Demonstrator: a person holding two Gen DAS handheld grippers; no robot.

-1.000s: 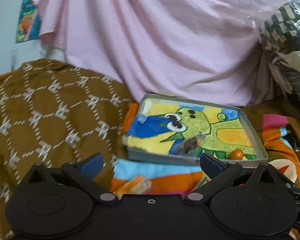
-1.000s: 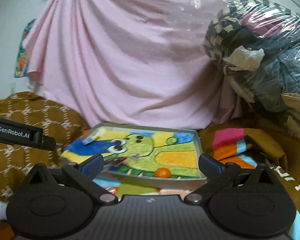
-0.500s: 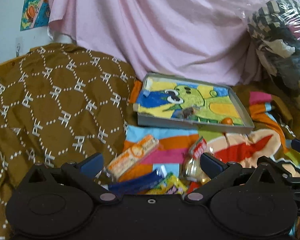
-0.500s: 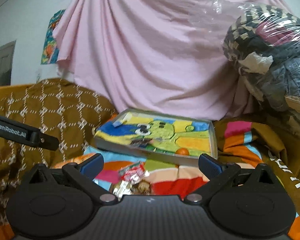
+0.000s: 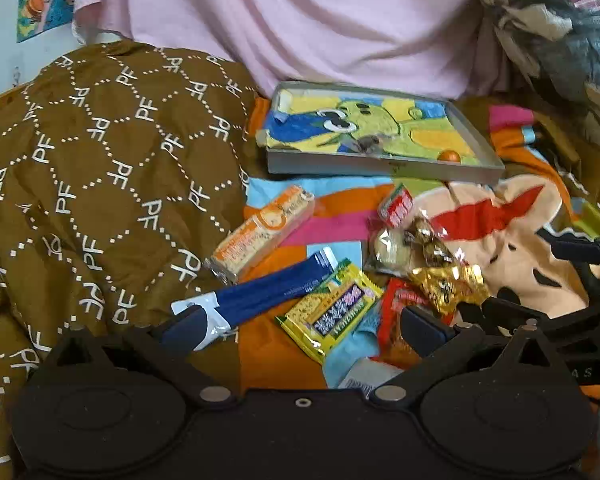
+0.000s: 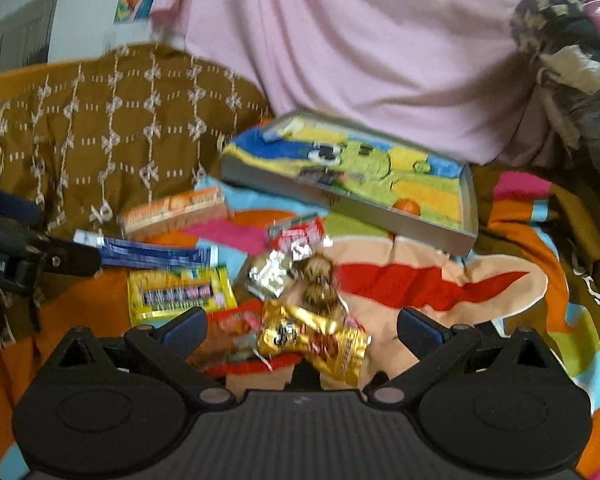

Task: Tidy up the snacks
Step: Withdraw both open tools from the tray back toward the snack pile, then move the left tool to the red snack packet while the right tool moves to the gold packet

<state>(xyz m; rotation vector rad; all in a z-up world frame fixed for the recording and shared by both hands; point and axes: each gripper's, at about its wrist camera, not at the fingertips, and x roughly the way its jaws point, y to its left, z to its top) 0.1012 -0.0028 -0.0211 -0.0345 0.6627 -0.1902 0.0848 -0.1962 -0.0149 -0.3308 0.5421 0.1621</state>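
Both claws spread apart, empty: left claw (image 5: pixel 300 322), right claw (image 6: pixel 302 330). Nearest right claw: crinkly gold foil packet (image 6: pixel 316 340), just ahead between its fingers, long axis slanting right. Yellow flat packet (image 5: pixel 330 310) ahead of left claw; glossy blue stick pack (image 5: pixel 260 294) by its left finger, long axis diagonal. Farther: orange biscuit bar (image 5: pixel 262 232), clear-wrapped candies (image 5: pixel 410 240). Farthest: shallow grey tray (image 5: pixel 380 168), cartoon lining, small orange ball inside. Likely drop spot.

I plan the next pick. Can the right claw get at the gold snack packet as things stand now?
Probably yes. The right claw is open, and the gold snack packet lies uncovered on top of the pile, right between its fingers. The red packet sits close beside it and might get caught too.
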